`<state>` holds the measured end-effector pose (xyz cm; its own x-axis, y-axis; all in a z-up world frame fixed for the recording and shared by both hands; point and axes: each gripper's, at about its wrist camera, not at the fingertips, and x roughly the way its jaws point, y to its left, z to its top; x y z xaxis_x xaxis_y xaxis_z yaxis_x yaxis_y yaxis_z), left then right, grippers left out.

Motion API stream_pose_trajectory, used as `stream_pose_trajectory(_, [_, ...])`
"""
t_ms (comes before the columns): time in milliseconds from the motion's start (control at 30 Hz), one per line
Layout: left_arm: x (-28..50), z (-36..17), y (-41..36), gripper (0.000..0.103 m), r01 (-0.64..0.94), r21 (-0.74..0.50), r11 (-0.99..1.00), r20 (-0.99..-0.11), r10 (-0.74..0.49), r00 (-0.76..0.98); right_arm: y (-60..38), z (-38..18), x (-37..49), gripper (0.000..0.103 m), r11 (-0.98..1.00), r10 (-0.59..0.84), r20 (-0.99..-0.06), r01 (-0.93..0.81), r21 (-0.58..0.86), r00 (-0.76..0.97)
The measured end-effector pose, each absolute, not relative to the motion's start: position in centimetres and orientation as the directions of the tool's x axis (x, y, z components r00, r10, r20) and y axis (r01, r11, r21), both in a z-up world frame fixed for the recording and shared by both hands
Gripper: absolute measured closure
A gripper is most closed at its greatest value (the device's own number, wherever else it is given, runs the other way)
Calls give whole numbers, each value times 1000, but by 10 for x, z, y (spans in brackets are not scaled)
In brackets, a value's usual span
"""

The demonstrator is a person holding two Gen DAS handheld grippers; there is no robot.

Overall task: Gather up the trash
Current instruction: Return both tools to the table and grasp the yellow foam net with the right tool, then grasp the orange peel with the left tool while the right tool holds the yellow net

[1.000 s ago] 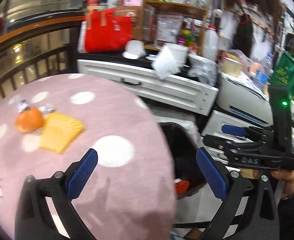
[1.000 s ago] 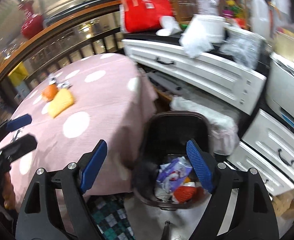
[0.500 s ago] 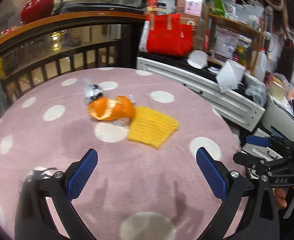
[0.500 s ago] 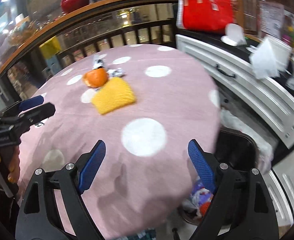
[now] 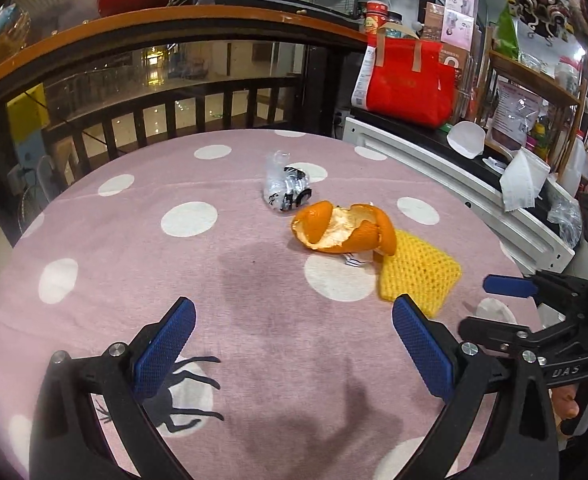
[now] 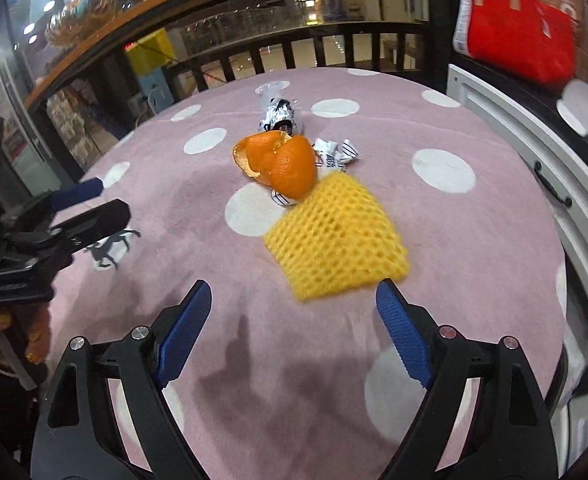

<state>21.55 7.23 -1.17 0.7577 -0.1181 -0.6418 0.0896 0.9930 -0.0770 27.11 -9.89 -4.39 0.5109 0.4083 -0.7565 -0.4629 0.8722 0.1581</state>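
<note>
On the round pink table with white dots [image 5: 190, 216] [image 6: 446, 168] lie an orange peel [image 5: 344, 232] [image 6: 280, 162], a yellow foam net sleeve [image 5: 418, 276] [image 6: 336, 242], a clear crumpled wrapper with black print [image 5: 284, 186] [image 6: 276, 110] and a small striped wrapper [image 6: 334, 154]. My left gripper [image 5: 294, 352] is open and empty, hovering over the table short of the peel. My right gripper [image 6: 294, 330] is open and empty, just short of the yellow sleeve. Each gripper shows in the other's view: the right one [image 5: 510, 304], the left one [image 6: 74, 204].
A dark wooden railing [image 5: 174, 104] curves behind the table. A white drawer cabinet [image 5: 454, 184] [image 6: 534, 152] stands at the right, with a red bag [image 5: 410, 84] [image 6: 522, 36] and white items on top. The table edge drops off at the right.
Both grippers have swung from the black trash bin beside the table back over the tabletop. The peel and yellow sleeve now sit closer and more central. Both grippers stay open.
</note>
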Motion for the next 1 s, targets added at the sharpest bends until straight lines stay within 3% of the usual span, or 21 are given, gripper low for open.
stream_pose_trajectory(267, [230,-16,74,6,111,-76,991,-653,-133,746,-81,-60,308,20,884,297,-804,-467,28,515])
stream_pose_trajectory(333, [233,-18,73,6,120,-82,989,-658,-144,739,-79,-59,310,37,880,284,-804,-475,2,523])
stream_pose_trajectory(467, [242,-21,68,6,134,-97,986,-665,-164,728,-84,-57,310,59,881,256,-794,-470,-42,551])
stream_pose_trajectory(533, [246,-21,64,6,142,-97,985,-666,-170,727,-91,-53,310,86,887,266,-788,-460,-25,555])
stream_pose_trajectory(567, [248,-21,62,6,147,-97,984,-666,-174,726,-95,-52,311,89,890,263,-788,-455,-25,557])
stream_pose_trajectory(900, [271,-21,26,6,228,-101,969,-661,-236,712,-125,-36,297,93,907,311,-736,-419,40,601])
stream_pose_trajectory(1000, [280,-24,13,10,242,-88,966,-669,-237,705,-138,-28,291,93,919,299,-720,-391,42,626])
